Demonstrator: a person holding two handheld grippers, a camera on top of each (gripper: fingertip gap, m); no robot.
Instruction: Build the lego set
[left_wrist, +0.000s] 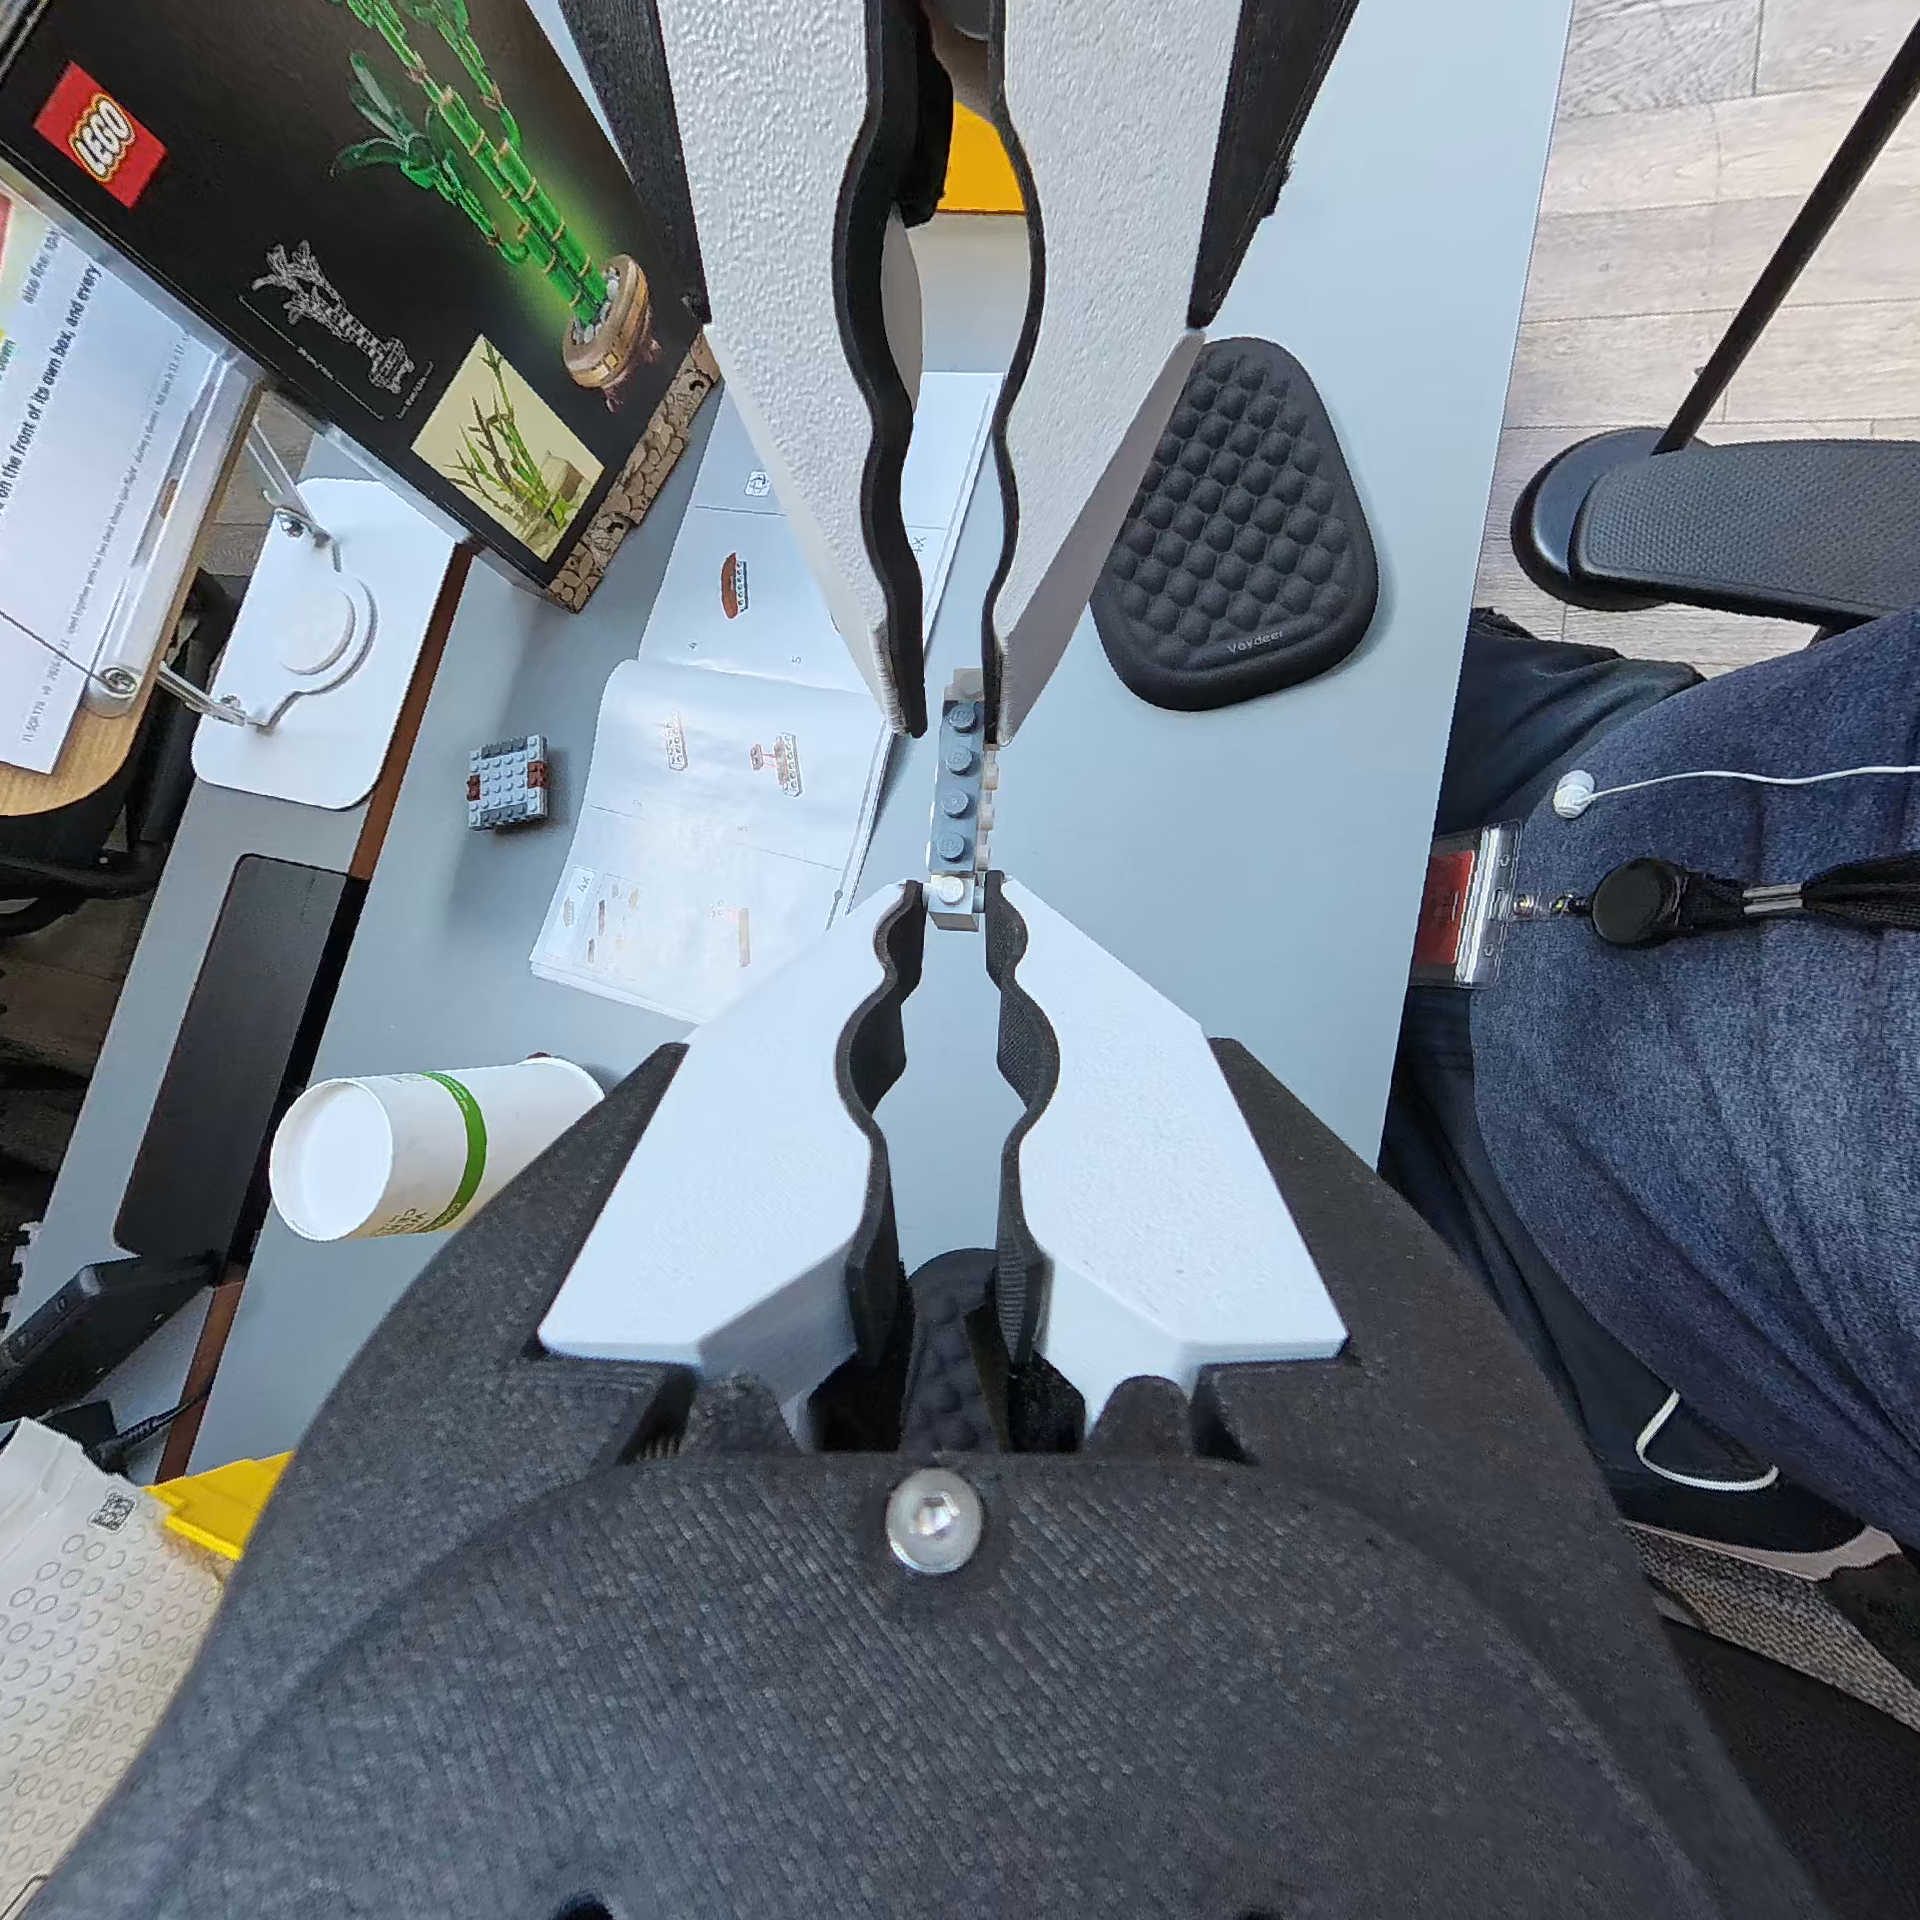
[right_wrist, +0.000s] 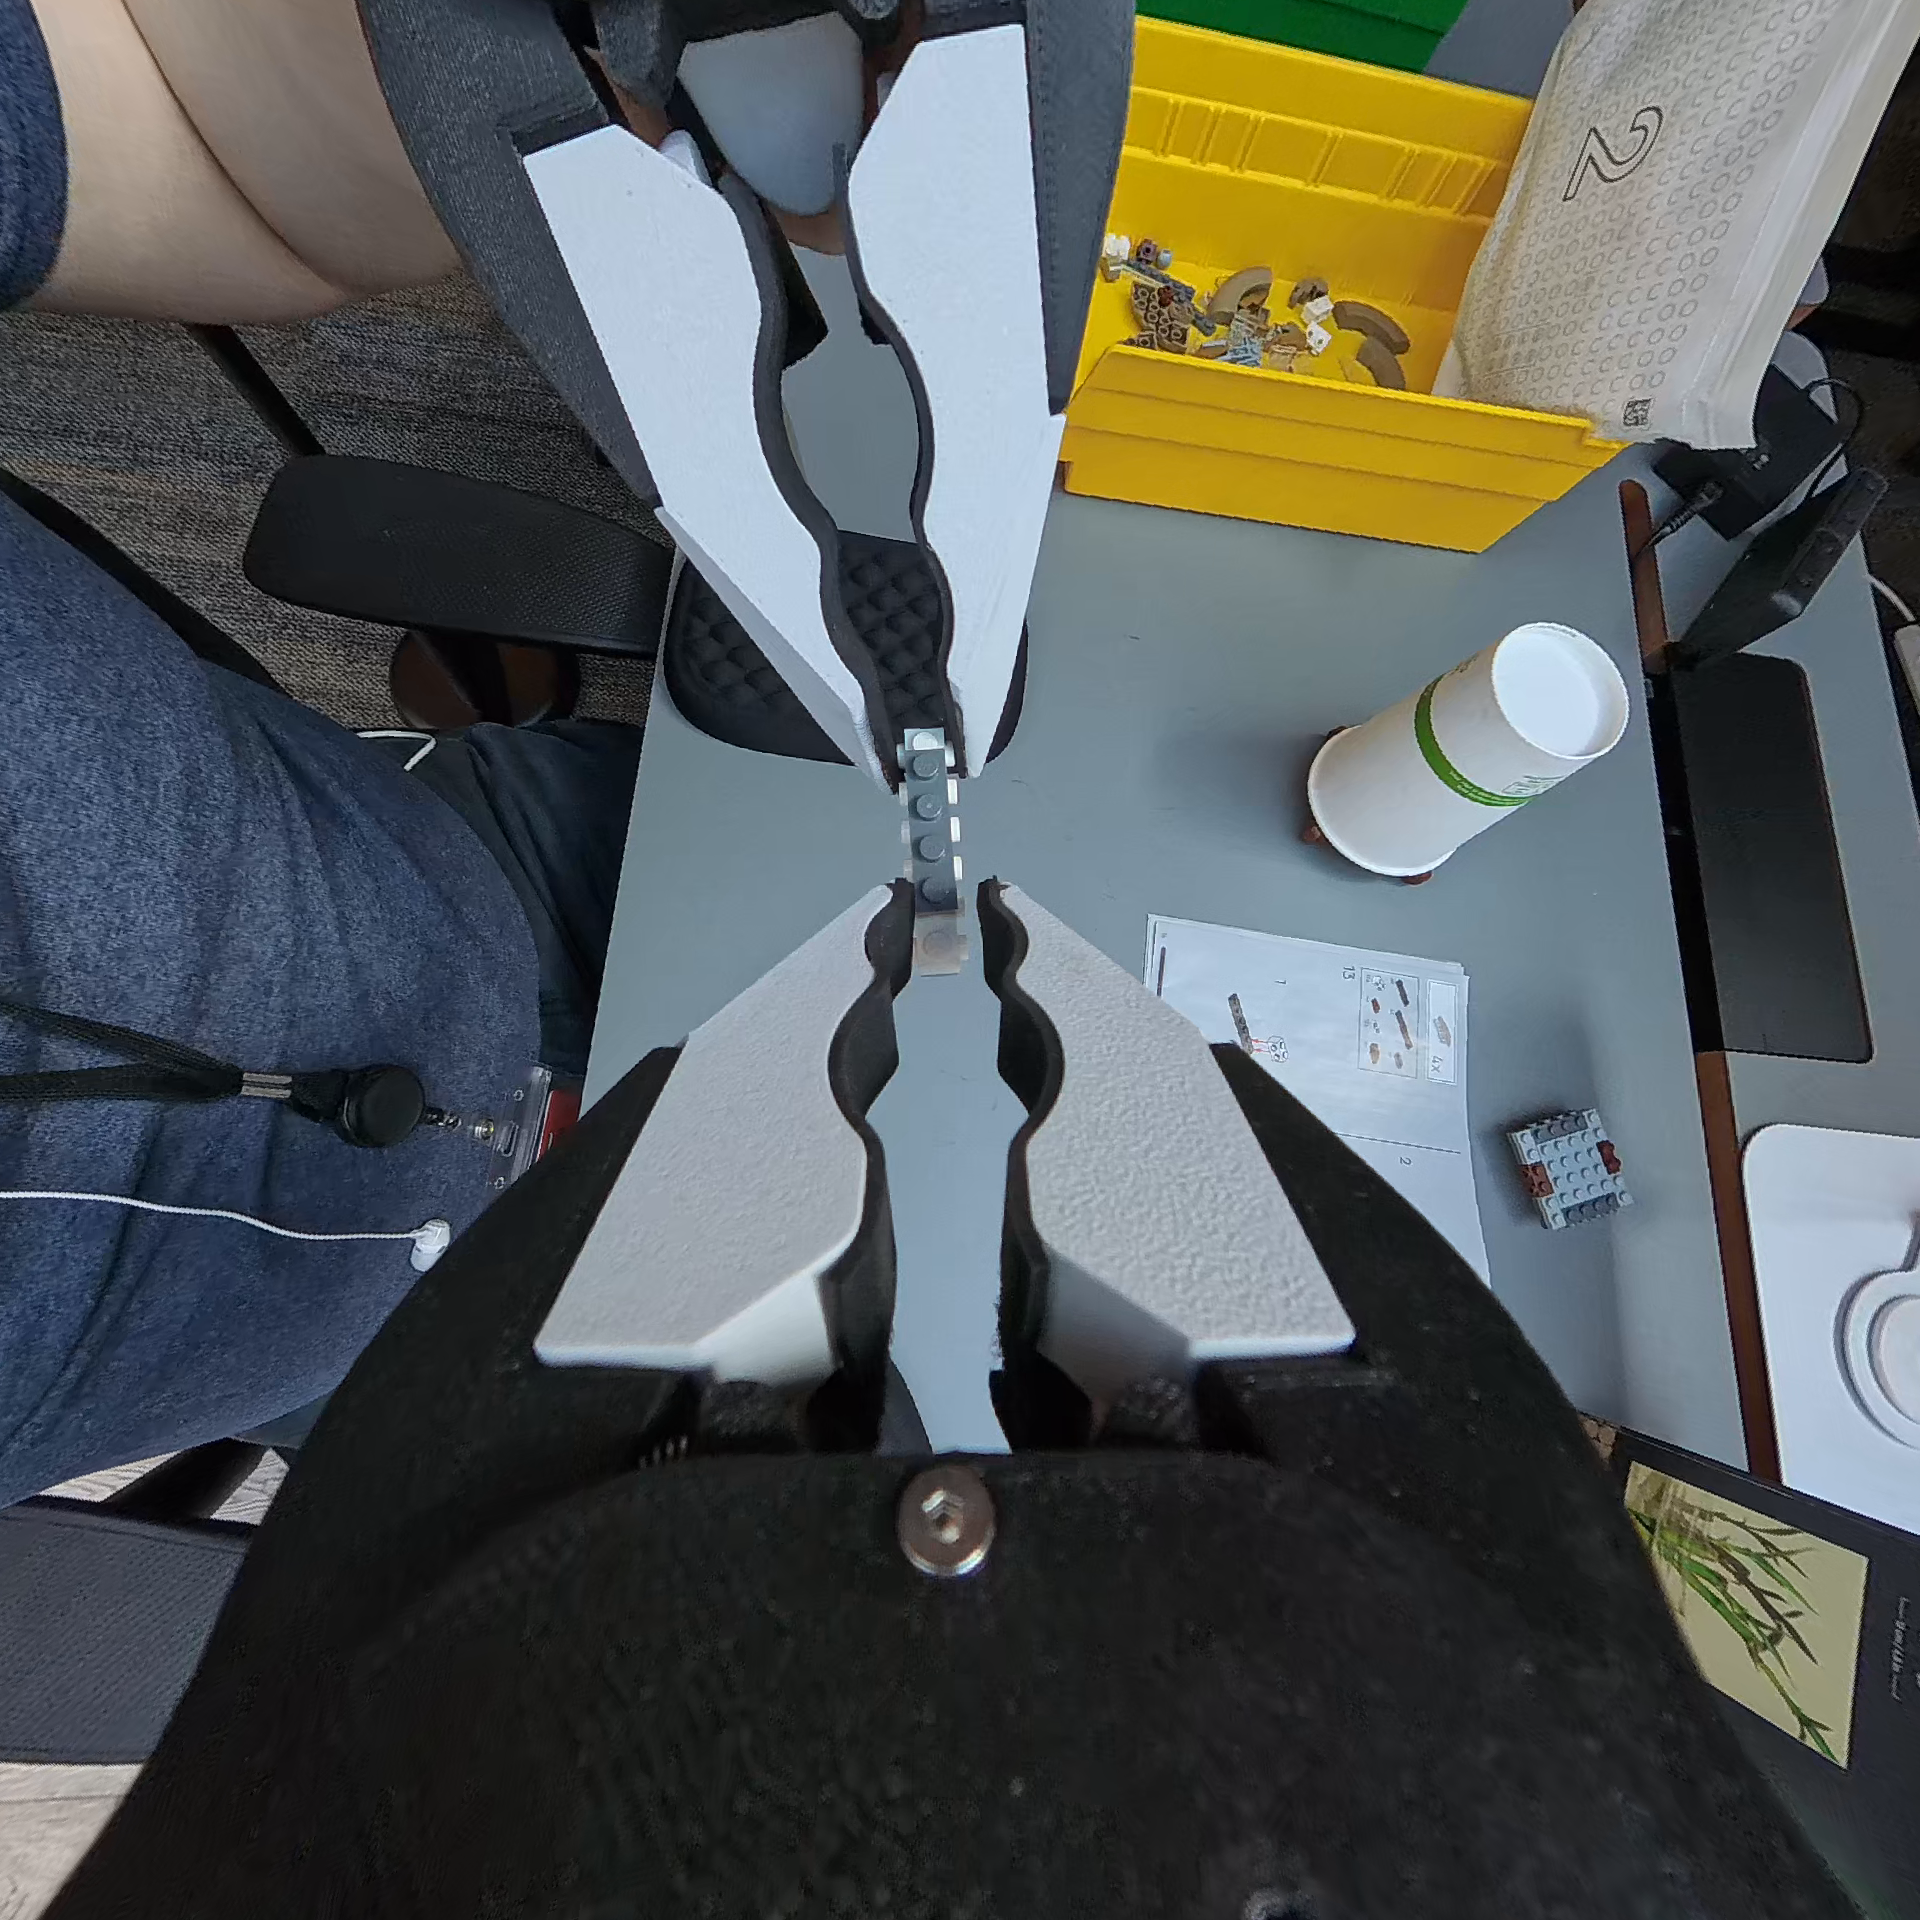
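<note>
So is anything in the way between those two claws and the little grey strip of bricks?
No. The left gripper and the right gripper each already clamp one end of the grey brick strip, holding it in the air above the grey desk. Nothing sits between the fingertips and the strip.

Bright even daylight, soft shadows, sharp centre, strong fisheye bend at edges, no glare.

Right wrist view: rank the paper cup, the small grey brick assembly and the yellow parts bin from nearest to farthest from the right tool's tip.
1. Paper cup, lying to the right.
2. Small grey brick assembly, lower right by the instruction booklet.
3. Yellow parts bin, at the far top right.

Measured from the right tool.
</note>
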